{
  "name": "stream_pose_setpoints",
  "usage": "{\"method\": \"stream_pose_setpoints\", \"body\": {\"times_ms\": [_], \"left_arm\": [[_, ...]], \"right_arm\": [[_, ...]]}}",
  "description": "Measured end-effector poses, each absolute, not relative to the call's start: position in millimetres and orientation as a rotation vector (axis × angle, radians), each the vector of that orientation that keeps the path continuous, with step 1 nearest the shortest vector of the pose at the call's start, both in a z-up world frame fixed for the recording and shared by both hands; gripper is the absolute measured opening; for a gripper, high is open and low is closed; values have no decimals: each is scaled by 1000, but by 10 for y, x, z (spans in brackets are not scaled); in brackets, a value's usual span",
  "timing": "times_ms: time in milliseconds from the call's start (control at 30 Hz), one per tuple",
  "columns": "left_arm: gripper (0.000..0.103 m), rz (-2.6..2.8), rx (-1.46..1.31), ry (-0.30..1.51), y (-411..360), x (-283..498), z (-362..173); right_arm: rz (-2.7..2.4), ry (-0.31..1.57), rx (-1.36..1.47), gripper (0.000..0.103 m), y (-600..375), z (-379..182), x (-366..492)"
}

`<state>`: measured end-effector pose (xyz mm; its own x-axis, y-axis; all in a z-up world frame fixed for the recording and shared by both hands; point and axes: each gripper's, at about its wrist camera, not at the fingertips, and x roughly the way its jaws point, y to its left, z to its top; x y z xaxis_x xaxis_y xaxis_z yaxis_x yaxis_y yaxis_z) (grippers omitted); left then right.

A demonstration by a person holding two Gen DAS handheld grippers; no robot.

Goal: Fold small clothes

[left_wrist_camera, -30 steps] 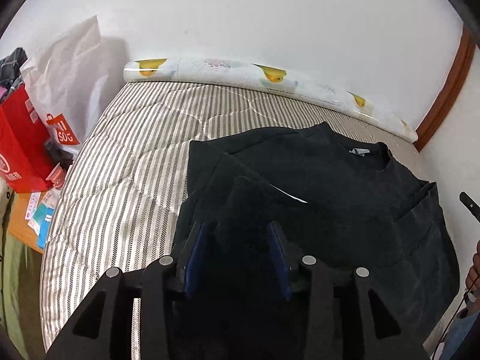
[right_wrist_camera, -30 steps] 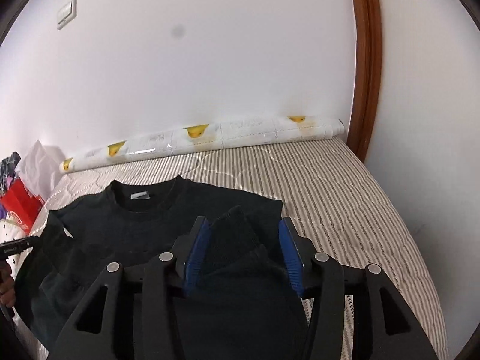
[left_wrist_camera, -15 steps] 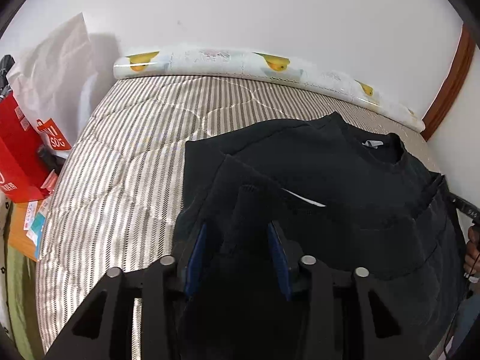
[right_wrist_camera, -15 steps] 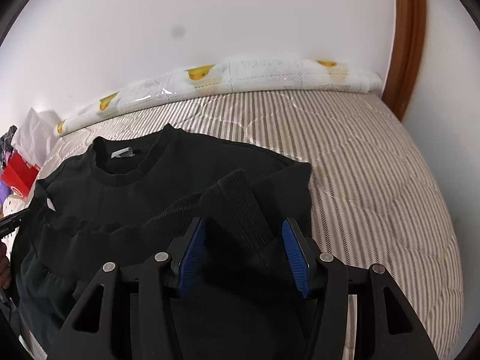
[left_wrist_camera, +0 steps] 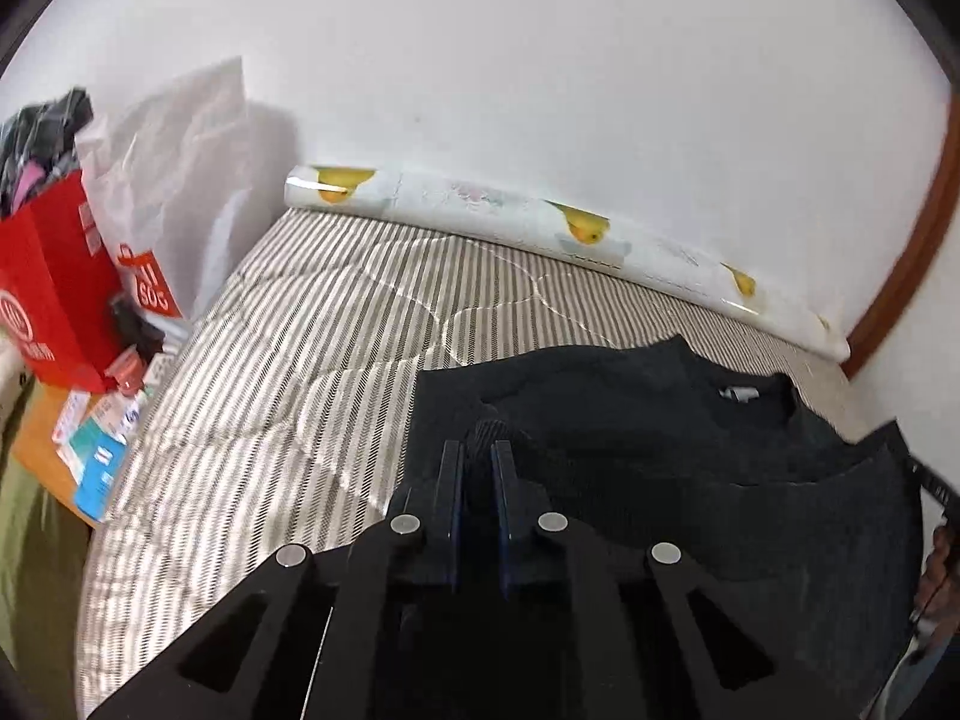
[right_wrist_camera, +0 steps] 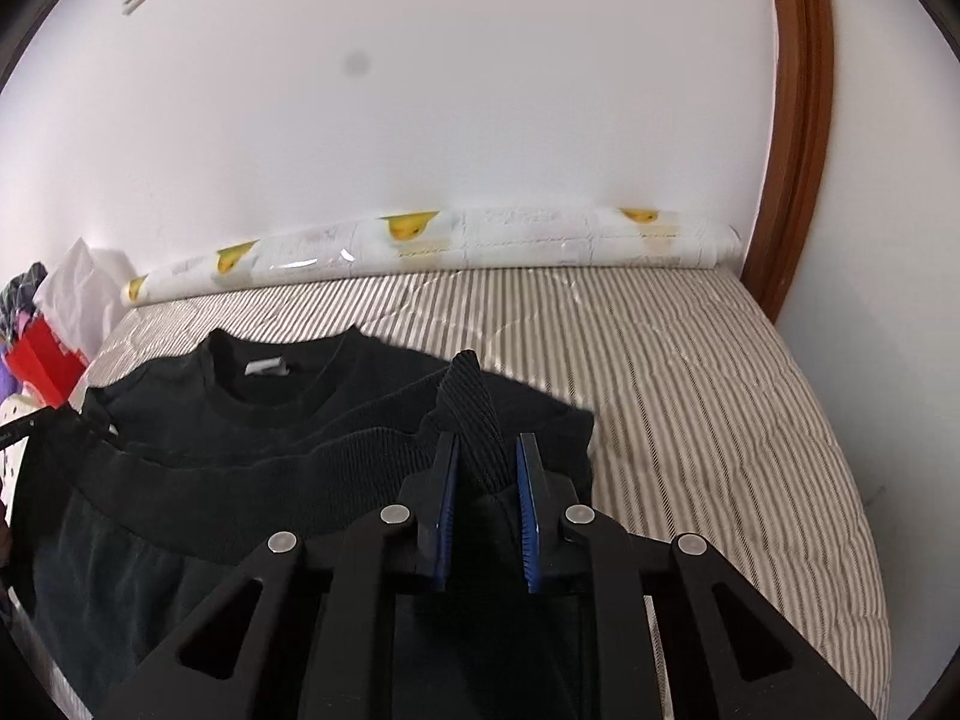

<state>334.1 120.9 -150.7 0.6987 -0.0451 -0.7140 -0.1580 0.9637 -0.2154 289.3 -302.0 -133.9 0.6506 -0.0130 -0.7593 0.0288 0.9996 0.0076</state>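
Note:
A black sweatshirt (left_wrist_camera: 630, 420) lies on a striped mattress (left_wrist_camera: 312, 348), collar with a white label toward the wall. It also shows in the right wrist view (right_wrist_camera: 240, 420). My left gripper (left_wrist_camera: 477, 456) is shut on the ribbed hem at the sweatshirt's left corner. My right gripper (right_wrist_camera: 487, 450) is narrowed around the ribbed hem at the right corner, which stands up between the blue pads (right_wrist_camera: 447, 492). The hem is folded up over the body, lying just below the collar.
A rolled mat with a duck print (left_wrist_camera: 540, 222) lies along the white wall. Red and white shopping bags (left_wrist_camera: 54, 276) and small boxes (left_wrist_camera: 96, 450) stand off the mattress's left side. A brown door frame (right_wrist_camera: 798, 120) runs at the right.
Both grippers have closed in on the hem corners; earlier their jaws were wide apart. The hem has been carried forward toward the collar.

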Motion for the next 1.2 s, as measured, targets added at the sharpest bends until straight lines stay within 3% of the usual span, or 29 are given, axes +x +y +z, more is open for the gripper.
{"method": "stream_pose_setpoints", "body": {"times_ms": [400, 700, 867, 1033, 1200], "left_arm": [[9, 89, -251, 857, 1116, 3619, -1754], [11, 97, -201, 874, 1022, 3496, -1654], [24, 67, -187, 870, 996, 3244, -1533], [47, 68, -192, 847, 1035, 2846, -1442], [51, 47, -229, 851, 1144, 2338, -1431]], "right_arm": [[-84, 995, 74, 17, -3189, -1852, 3236], [-82, 980, 64, 26, -3153, -1581, 3006], [-56, 944, 25, 31, -2865, -1349, 2716], [53, 922, 9, 35, -2292, -1234, 2424], [134, 945, -14, 36, -1649, -1316, 2231]]}}
